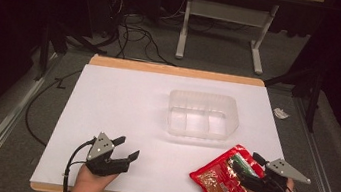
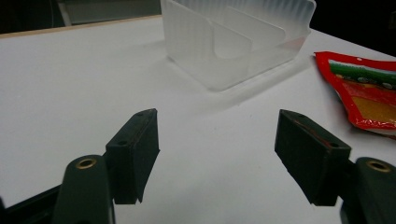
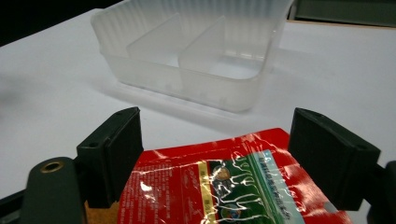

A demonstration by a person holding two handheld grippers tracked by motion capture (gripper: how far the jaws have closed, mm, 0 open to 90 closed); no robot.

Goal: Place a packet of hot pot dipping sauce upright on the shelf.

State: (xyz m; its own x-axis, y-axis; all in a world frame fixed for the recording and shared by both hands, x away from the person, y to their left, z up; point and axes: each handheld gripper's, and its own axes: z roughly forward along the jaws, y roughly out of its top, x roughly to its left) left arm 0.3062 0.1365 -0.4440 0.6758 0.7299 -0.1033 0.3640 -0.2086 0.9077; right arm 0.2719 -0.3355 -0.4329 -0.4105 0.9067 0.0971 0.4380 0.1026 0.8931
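Right tongs [image 3: 215, 158] released, straddling red packet [image 3: 224, 186]; left tongs [image 2: 217, 158] released | high view: clear tray [image 1: 201, 114] beyond

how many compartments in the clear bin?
3, side by side in the bin: left, middle, right, split by two dividers. All look empty; the far part of the bin seems undivided.
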